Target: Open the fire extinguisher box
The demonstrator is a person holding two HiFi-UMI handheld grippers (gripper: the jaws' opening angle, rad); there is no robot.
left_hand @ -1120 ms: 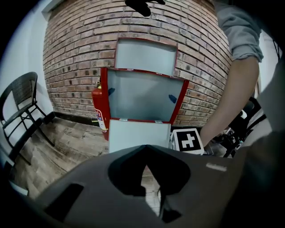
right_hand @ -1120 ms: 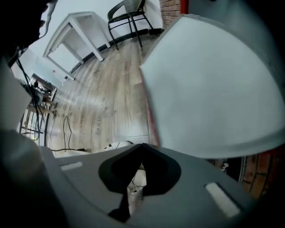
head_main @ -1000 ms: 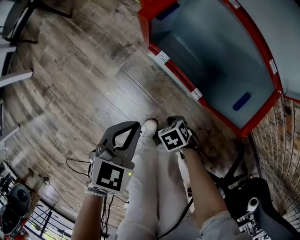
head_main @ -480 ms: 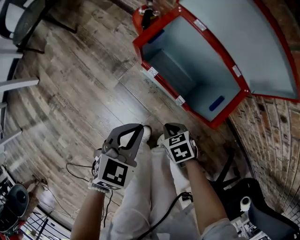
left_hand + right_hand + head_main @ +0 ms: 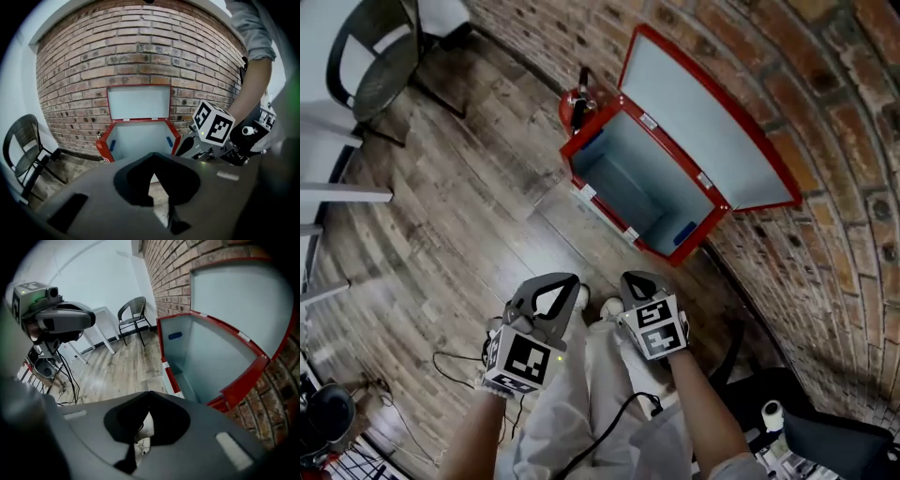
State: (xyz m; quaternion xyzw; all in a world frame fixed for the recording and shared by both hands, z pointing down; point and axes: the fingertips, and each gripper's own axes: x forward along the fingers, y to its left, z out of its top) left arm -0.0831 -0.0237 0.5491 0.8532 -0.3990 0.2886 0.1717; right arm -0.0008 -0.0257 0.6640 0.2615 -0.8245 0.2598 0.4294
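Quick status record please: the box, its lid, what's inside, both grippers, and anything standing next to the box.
box: red fire extinguisher box on the wood floor, against the brick wall
lid: lid raised, standing back against the wall
inside: pale walls, nothing seen in it
left gripper: shut, empty, away from the box
right gripper: shut, empty, away from the box
beside box: red cylinder with black top, by the end nearer the chair

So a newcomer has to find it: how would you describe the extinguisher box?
Find the brick wall. On the wood floor at its foot sits the box, right of a black chair. It is red-edged with a pale inside, its lid raised against the bricks.
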